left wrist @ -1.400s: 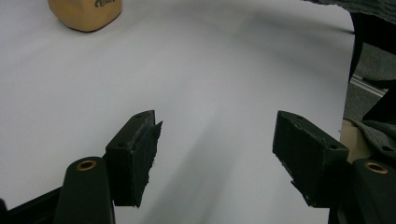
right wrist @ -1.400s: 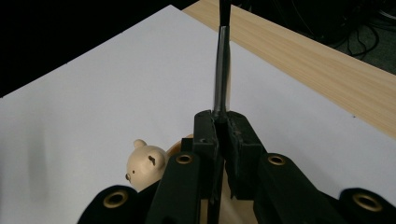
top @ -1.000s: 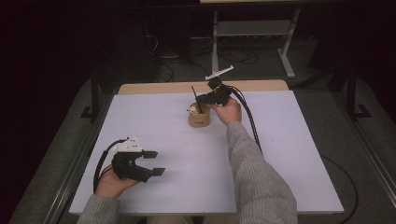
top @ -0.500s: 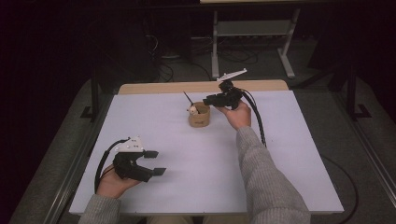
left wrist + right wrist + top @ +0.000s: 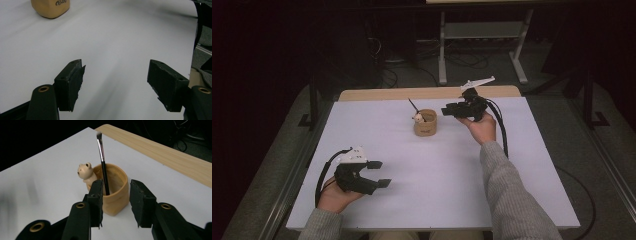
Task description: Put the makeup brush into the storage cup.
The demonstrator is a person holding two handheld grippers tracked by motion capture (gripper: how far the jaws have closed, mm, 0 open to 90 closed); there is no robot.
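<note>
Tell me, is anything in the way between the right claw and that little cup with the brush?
Nothing visible. The right claw sits just beside the cup, jaws apart and empty, with bare white table between them. The brush stands inside the cup.

A tan cup (image 5: pixel 113 192) with a small bear figure (image 5: pixel 85 172) on its rim stands upright near the desk's far edge, a dark-handled makeup brush (image 5: pixel 102 162) leaning inside, bristles up.
</note>
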